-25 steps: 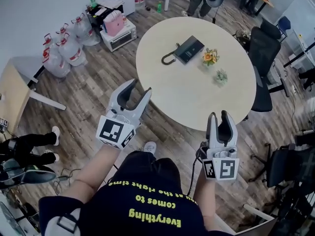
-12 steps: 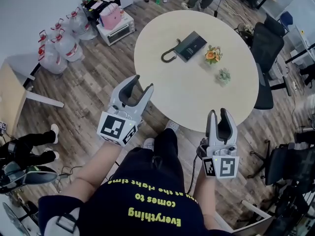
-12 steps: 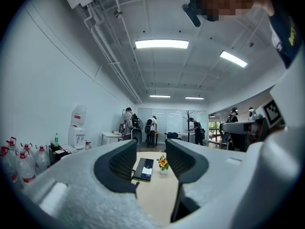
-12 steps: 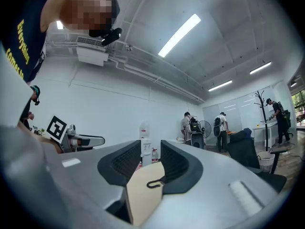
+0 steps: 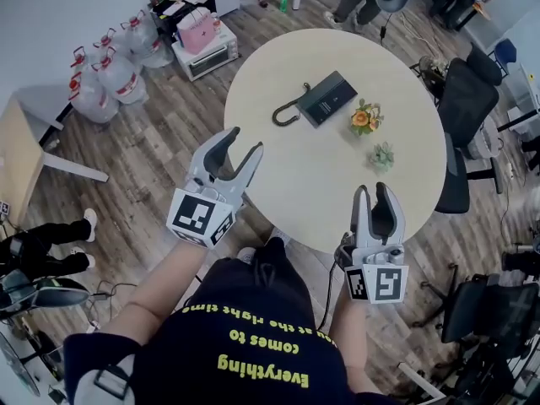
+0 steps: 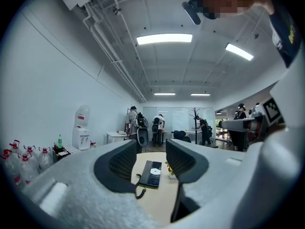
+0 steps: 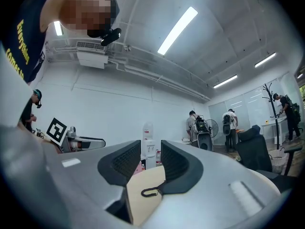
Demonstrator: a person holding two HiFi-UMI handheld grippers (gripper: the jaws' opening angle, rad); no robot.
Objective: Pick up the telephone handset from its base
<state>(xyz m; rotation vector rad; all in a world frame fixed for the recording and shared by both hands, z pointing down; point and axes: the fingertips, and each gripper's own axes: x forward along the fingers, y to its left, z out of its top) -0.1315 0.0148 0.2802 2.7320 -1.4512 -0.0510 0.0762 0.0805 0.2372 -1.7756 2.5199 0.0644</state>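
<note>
The dark telephone point(image 5: 327, 98) lies flat on the far half of the round cream table point(image 5: 337, 192), its handset resting on the base and its cord point(image 5: 285, 115) looping off the left end. My left gripper point(image 5: 243, 140) is open and empty, with its tips at the table's near left edge, well short of the phone. In the left gripper view the telephone point(image 6: 152, 173) shows between the jaws of the left gripper point(image 6: 151, 159). My right gripper point(image 5: 371, 190) is open and empty over the near edge. Between the jaws of the right gripper point(image 7: 150, 161) only the cord point(image 7: 151, 191) shows.
An orange flower pot point(image 5: 363, 118) and a small green plant point(image 5: 381, 154) stand right of the phone. Office chairs point(image 5: 464, 99) crowd the table's right side. Water bottles point(image 5: 105, 74) and a microwave point(image 5: 207, 53) sit on the floor at left. People stand at the room's far end.
Both grippers have moved forward to the table's near edge, staying open. The table and the phone appear closer than before.
</note>
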